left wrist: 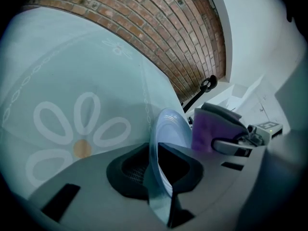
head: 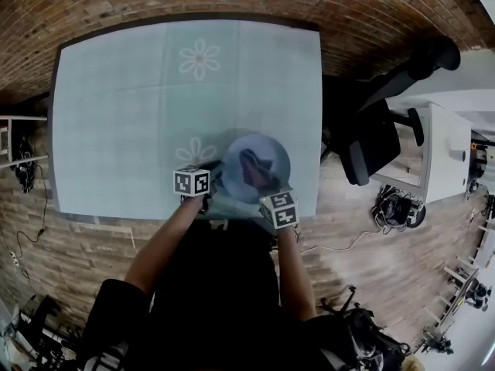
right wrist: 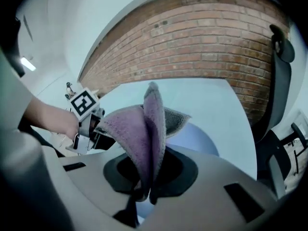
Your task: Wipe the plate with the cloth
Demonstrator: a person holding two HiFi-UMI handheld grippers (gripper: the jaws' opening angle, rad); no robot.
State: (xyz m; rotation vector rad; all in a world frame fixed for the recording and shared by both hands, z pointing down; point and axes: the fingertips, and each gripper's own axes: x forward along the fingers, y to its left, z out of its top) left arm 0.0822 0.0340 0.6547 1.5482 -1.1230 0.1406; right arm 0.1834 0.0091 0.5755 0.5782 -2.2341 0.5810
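A pale blue plate (head: 257, 159) is held above the near edge of the table, tilted. My left gripper (head: 210, 182) is shut on the plate's left rim; in the left gripper view the plate (left wrist: 168, 134) stands edge-on between the jaws. My right gripper (head: 267, 194) is shut on a purple cloth (head: 255, 168) that lies against the plate's face. In the right gripper view the folded cloth (right wrist: 144, 129) rises from the jaws, with the plate (right wrist: 197, 139) behind it. The cloth (left wrist: 211, 126) also shows in the left gripper view, past the plate.
The table (head: 124, 114) has a light blue covering with flower prints (head: 200, 57). A black office chair (head: 379, 122) stands right of the table. A white desk (head: 445, 145) is farther right. The floor is brick-patterned.
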